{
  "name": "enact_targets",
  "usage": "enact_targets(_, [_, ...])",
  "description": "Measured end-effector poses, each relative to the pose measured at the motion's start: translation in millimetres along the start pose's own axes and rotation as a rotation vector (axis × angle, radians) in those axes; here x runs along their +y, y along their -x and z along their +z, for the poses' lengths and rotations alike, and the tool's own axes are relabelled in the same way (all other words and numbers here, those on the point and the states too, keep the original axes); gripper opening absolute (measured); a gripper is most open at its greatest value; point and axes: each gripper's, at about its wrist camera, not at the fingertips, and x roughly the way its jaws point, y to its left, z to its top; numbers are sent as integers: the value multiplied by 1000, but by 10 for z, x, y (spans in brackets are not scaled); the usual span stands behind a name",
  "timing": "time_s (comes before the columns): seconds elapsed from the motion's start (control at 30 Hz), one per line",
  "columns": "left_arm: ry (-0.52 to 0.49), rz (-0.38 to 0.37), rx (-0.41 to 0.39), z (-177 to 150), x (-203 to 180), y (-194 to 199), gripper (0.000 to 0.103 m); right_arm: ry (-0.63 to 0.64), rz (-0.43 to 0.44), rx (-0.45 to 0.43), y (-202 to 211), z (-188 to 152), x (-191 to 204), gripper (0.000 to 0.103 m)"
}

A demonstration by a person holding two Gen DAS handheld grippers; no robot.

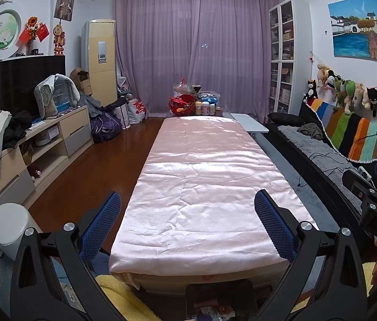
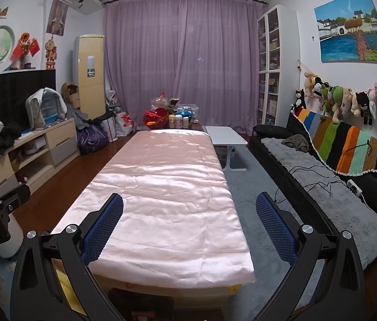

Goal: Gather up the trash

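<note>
A long table under a pink satin cloth (image 1: 204, 187) fills the middle of both views (image 2: 161, 200). My left gripper (image 1: 188, 219) is open and empty above its near end. My right gripper (image 2: 189, 219) is open and empty over the near right part of the cloth. A white lidded bin (image 1: 7, 227) stands on the floor at the left, partly hidden in the right wrist view (image 2: 9, 243). No loose trash shows on the cloth. A dark container with crumpled scraps (image 1: 215, 310) shows below the table's near edge.
Bottles, a red basket (image 1: 181, 104) and bags crowd the table's far end. A TV cabinet with clothes (image 1: 27, 144) lines the left wall. A black sofa with a grey throw (image 2: 322, 182) lines the right. A small white table (image 2: 225, 136) stands beside the sofa.
</note>
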Motion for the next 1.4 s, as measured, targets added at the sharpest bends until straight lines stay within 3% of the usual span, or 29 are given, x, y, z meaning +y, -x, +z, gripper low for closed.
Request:
enact_targets(1.27, [-7, -11, -1, 16, -64, 60, 95, -11, -7, -4, 48, -7, 33, 100])
enact_targets(1.4, [-26, 24, -9, 10, -103, 80, 95, -13, -10, -3, 60, -16, 32, 100])
